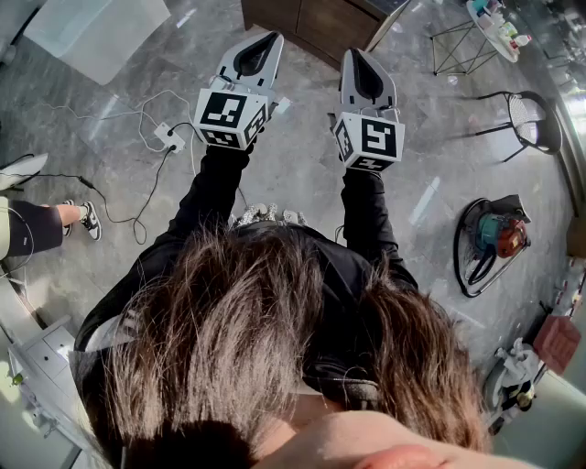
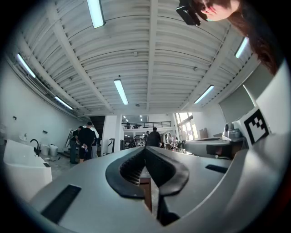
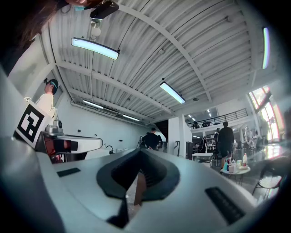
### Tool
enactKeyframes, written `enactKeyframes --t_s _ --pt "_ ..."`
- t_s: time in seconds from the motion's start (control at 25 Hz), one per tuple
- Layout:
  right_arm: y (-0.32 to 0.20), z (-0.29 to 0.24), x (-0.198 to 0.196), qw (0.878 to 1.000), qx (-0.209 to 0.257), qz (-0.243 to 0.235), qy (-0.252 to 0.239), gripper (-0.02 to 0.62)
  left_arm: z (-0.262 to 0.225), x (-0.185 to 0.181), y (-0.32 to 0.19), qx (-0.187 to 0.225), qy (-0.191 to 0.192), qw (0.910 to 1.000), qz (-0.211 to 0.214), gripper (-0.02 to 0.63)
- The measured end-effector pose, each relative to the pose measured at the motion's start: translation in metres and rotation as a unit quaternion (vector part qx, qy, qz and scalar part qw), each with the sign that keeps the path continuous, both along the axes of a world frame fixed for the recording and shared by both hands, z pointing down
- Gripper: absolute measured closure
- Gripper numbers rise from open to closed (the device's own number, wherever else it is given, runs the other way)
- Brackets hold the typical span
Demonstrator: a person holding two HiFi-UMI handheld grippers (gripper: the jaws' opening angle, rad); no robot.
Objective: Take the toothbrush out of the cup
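Observation:
No toothbrush or cup can be made out in any view. In the head view both grippers are held out in front of the person, side by side above the grey floor. The left gripper (image 1: pixel 273 38) is shut with nothing between its jaws, and so is the right gripper (image 1: pixel 353 55). In the left gripper view the left gripper (image 2: pixel 145 150) points slightly upward into a large hall. The right gripper (image 3: pixel 141 152) points the same way in its own view. A small round table (image 3: pixel 237 170) with bottles and small items stands at the right, also seen far off as the same table (image 1: pixel 494 26).
A brown cabinet (image 1: pixel 320 26) stands ahead of the grippers. A power strip with cables (image 1: pixel 169 137) lies on the floor at left, near a seated person's leg (image 1: pixel 64 218). A black chair (image 1: pixel 529 119) and an orange-teal machine (image 1: pixel 499 236) are at right. People (image 2: pixel 86 142) stand in the hall.

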State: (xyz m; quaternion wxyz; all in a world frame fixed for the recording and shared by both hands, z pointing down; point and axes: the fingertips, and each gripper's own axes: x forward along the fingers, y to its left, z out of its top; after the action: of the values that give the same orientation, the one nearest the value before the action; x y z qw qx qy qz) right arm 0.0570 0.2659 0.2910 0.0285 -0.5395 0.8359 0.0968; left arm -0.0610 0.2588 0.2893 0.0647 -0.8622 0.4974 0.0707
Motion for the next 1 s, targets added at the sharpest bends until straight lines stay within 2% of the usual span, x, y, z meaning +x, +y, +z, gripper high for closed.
enactKeyframes --t_s 0.32,0.8,1.0 --pt "-0.002 0.003 0.006 1.000 -0.002 -0.004 0.002 0.592 0.004 0.015 0.004 -0.002 -0.001 1.0000 0.008 0.598" --pt "-0.005 0.006 0.006 0.999 -0.006 -0.035 -0.011 0.591 0.004 0.021 0.000 -0.003 -0.003 1.0000 -0.004 0.598" --pt "-0.006 0.009 0.018 0.999 -0.009 -0.036 -0.014 0.591 0.005 0.031 0.000 -0.002 -0.004 1.0000 -0.005 0.598"
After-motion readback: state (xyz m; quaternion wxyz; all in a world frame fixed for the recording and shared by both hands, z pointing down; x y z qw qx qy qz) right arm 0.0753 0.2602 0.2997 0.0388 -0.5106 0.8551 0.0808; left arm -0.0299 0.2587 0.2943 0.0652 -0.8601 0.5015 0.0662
